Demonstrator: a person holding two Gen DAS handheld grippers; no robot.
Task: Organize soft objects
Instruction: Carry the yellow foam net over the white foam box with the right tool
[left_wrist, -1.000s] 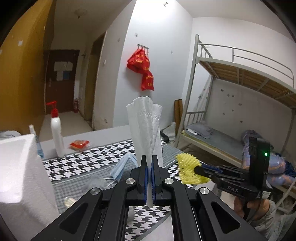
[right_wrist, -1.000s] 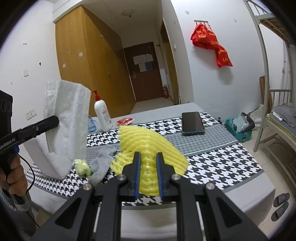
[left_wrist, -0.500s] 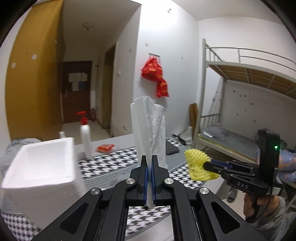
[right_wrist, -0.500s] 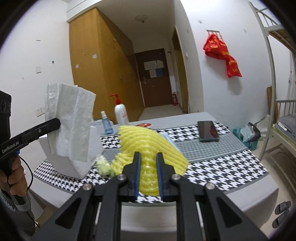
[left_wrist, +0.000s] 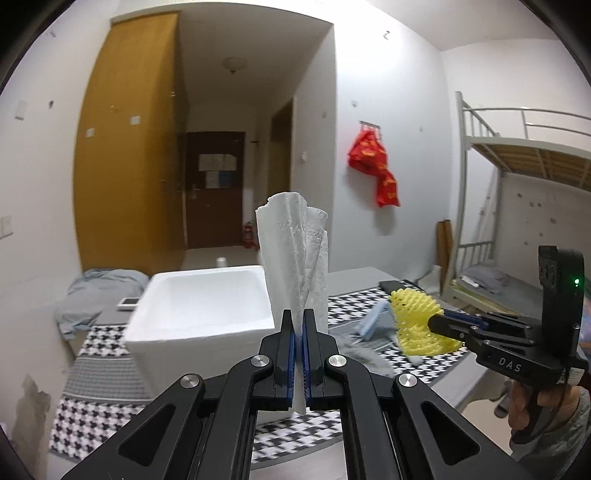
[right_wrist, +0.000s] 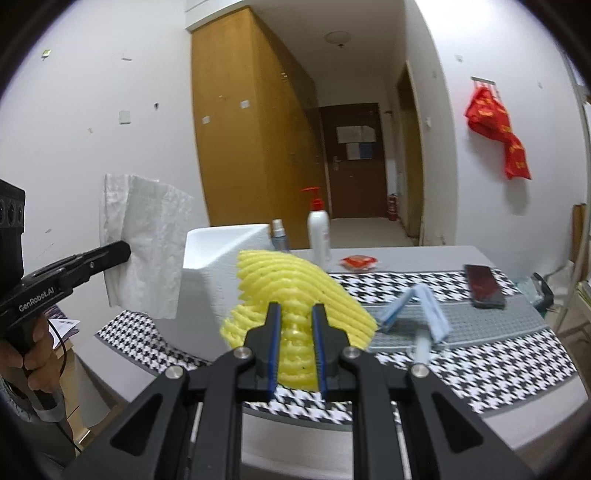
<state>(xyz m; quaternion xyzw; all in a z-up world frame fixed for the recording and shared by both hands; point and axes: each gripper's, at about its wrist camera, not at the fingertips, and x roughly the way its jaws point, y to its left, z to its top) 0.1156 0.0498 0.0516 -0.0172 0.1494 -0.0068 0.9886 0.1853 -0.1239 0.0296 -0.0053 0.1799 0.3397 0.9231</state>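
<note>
Since earlier frames, both hands swung across toward white foam box (left_wrist: 207, 299); box now centred ahead of left view.

I hold left gripper (left_wrist: 298, 354) clamped on white paper towel (left_wrist: 295, 258), sheet standing upright above jaws. Right gripper (right_wrist: 295, 350) clamped on yellow foam fruit net (right_wrist: 295, 291), lifted above houndstooth desk (right_wrist: 517, 354).

Judgement: both items featherweight, limp, non-fragile; towel tears if snagged, net springy and compressible. Edge pinch suffices.

Blue face mask (right_wrist: 417, 306) lies on desk.

The white paper towel (left_wrist: 295, 258) hides the foam box's (left_wrist: 207, 306) right corner.
</note>
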